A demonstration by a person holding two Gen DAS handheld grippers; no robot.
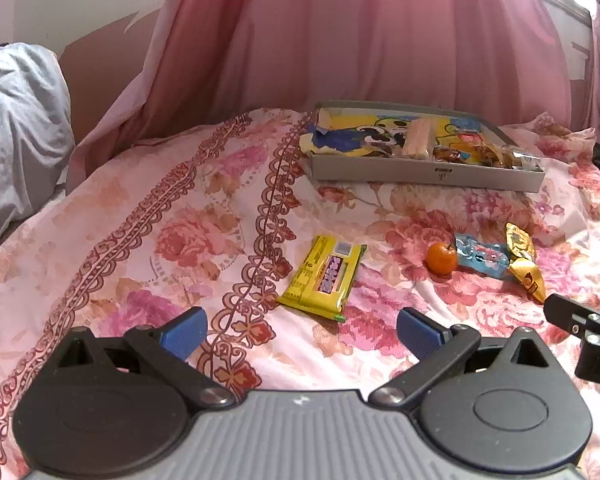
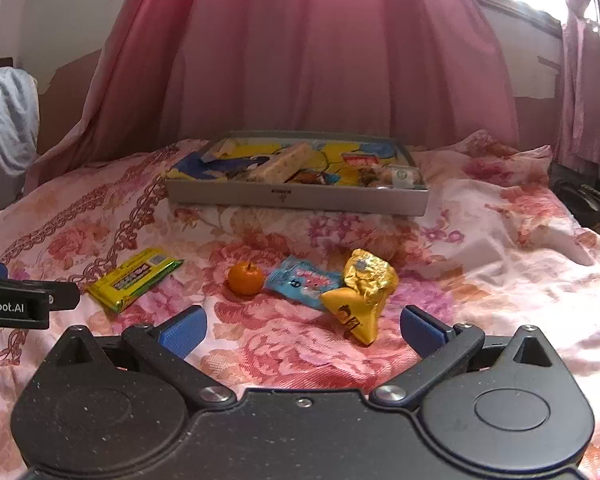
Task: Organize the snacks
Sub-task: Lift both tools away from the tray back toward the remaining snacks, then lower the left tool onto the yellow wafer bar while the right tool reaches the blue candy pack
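I am holding the left gripper (image 1: 302, 334) and the right gripper (image 2: 302, 334) spread wide and empty, hovering low over a flowered bedspread (image 1: 140, 240). A yellow wafer pack (image 1: 322, 276) is lying just ahead of the left one, while an orange (image 2: 245, 278), a blue candy packet (image 2: 304, 282) and a gold wrapped snack (image 2: 360, 292) are sitting close together ahead of the right. Farther back, a grey tray (image 2: 296, 200) is resting on the bedspread, holding several wrapped snacks.
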